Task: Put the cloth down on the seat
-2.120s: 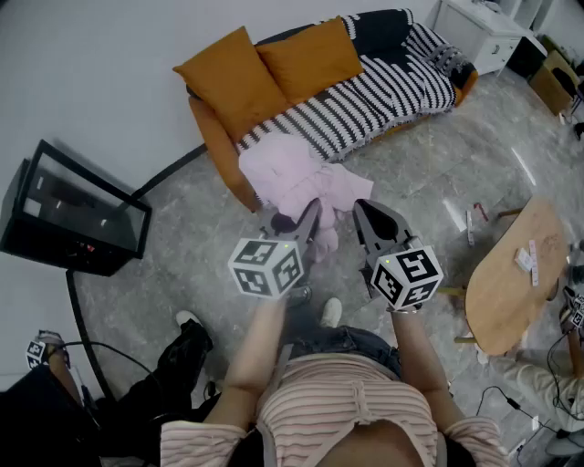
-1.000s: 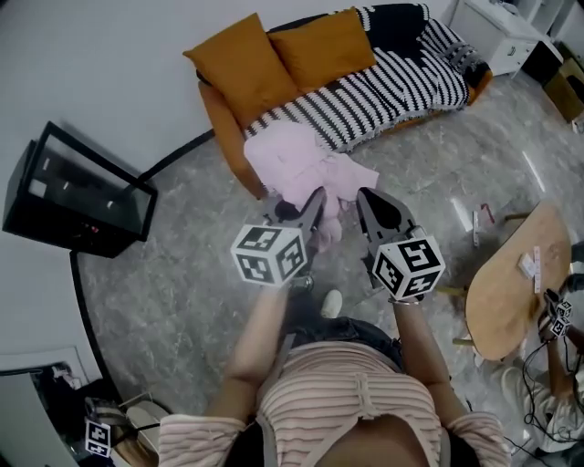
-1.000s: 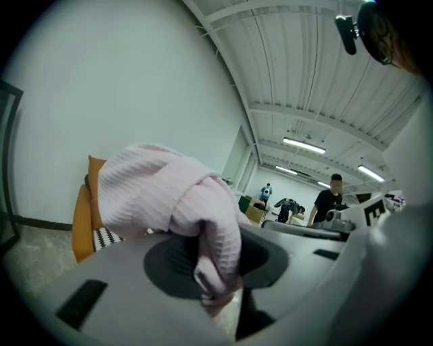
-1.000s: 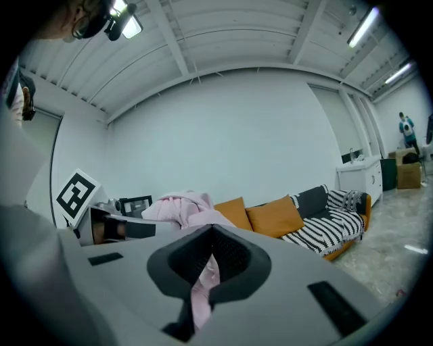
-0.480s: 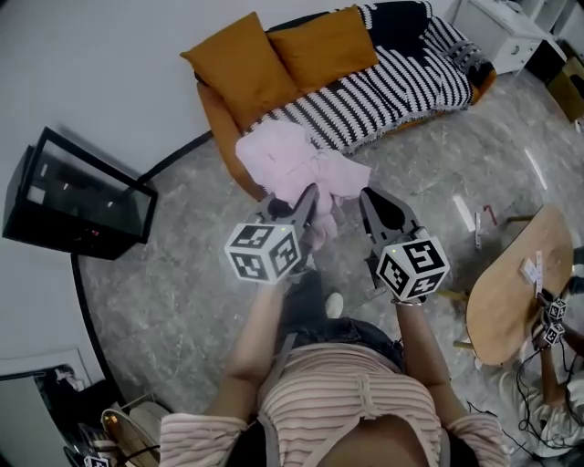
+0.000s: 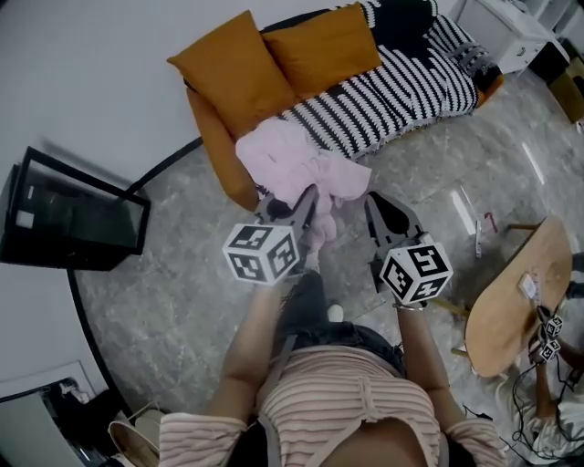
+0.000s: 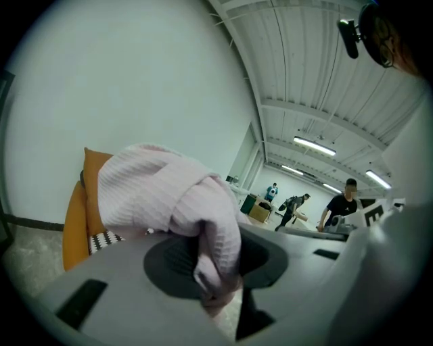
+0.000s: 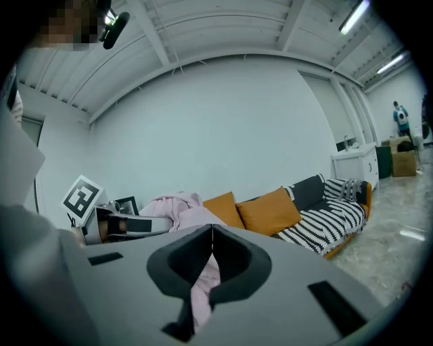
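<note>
A pale pink ribbed cloth (image 6: 297,164) hangs bunched in the air over the near end of the sofa, by its orange arm (image 6: 214,146). My left gripper (image 6: 308,196) is shut on a thick fold of the cloth (image 7: 169,196), which fills its jaws (image 7: 213,253). My right gripper (image 6: 372,202) is shut on a thin strip of the cloth (image 8: 203,290), and its jaws meet above that strip (image 8: 212,250). The seat (image 6: 392,91) is covered by a black-and-white striped blanket. Two orange cushions (image 6: 228,73) lean at its back.
A black glass-fronted cabinet (image 6: 64,214) stands on the grey stone floor at the left. A rounded wooden table (image 6: 520,292) is at the right, and a white cabinet (image 6: 506,27) is beyond the sofa. Several people (image 7: 342,203) stand far off in the left gripper view.
Both grippers and the cloth have shifted slightly closer to the sofa's near end. The grip on the cloth is unchanged.
</note>
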{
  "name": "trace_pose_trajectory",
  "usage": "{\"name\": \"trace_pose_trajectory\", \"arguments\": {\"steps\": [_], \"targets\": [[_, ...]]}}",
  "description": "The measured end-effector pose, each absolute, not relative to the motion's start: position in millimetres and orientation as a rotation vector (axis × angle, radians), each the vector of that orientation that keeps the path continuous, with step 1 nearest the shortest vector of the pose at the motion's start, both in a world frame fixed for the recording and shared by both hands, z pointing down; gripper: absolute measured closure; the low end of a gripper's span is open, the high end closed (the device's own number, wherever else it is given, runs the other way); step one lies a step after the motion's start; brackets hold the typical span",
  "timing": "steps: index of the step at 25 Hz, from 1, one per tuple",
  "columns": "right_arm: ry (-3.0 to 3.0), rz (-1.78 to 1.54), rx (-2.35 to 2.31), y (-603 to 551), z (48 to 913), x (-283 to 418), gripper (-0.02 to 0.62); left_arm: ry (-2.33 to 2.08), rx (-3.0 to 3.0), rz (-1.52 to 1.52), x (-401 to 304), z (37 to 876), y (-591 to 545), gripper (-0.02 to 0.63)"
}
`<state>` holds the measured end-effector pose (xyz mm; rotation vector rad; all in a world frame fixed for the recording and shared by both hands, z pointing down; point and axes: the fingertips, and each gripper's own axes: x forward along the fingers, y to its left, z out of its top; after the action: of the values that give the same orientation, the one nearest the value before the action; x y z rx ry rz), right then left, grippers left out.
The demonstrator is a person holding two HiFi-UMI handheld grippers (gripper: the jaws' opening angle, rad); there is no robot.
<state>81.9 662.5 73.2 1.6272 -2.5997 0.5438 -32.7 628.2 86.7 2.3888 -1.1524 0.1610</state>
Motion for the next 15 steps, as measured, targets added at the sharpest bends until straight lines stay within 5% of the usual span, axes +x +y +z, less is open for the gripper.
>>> {"name": "trace_pose_trajectory", "arguments": {"steps": [15], "targets": [[-2.539,0.629,1.647,478,84,51,0.586,-1.113,2.358,0.191,-68,96,447,0.494]]}}
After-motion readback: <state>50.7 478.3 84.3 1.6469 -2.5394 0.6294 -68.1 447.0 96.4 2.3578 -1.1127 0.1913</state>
